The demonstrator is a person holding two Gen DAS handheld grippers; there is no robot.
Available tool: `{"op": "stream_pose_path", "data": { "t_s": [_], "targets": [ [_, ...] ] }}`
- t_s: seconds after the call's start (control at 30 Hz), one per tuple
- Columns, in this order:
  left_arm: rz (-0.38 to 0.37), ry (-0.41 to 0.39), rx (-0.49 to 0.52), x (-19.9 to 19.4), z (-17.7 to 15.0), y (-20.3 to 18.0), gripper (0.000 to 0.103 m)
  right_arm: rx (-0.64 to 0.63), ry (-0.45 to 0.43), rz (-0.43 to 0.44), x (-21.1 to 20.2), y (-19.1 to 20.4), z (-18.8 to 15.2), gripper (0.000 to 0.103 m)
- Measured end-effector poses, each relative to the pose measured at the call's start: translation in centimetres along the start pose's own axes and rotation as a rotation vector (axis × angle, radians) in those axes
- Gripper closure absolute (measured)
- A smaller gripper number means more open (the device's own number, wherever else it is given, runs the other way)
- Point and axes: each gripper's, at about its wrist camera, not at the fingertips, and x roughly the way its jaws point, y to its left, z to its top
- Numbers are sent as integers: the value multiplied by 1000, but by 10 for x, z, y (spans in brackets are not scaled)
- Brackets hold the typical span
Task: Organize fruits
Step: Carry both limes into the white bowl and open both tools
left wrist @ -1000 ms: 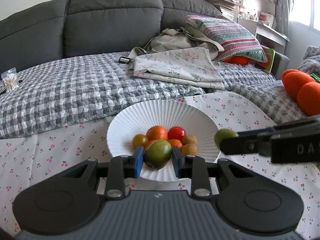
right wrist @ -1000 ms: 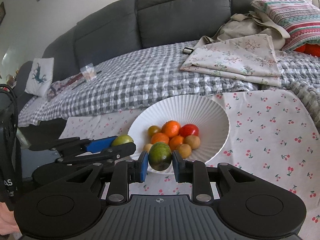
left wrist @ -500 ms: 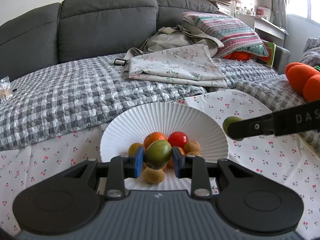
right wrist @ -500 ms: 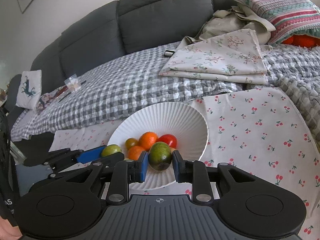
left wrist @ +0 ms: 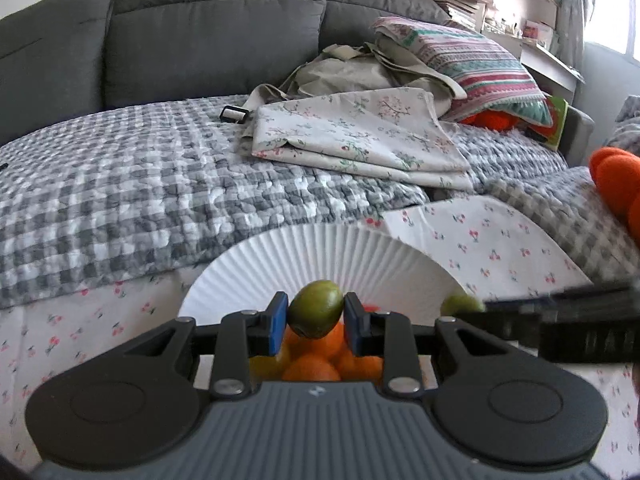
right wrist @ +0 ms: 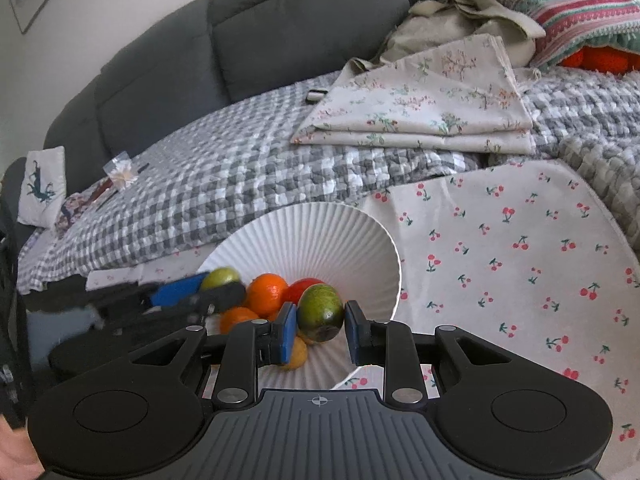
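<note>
Hovered over the white bowl (right wrist: 372, 236), oranges and a tomato piled inside. Left tongs (left wrist: 316, 322) clamped on a green fruit (left wrist: 317, 314); right tongs (right wrist: 320, 326) clamped on another (right wrist: 320, 312). Best lowered onto the pile, then released gently.
</note>
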Motion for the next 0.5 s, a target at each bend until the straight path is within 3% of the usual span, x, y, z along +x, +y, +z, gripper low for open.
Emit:
{"op": "stream_pose_path", "data": {
  "t_s": [0.2,0.3,0.5],
  "targets": [
    [0,55,-62,29,11,17,75,40,10,-14,23,-5,7,77],
    [-42,80,-111,35,15,28,74,41,-1,-35,34,-8,15,77],
    [-55,107,-130,42,10,35,74,104,8,-1,60,-15,24,77]
  ]
}}
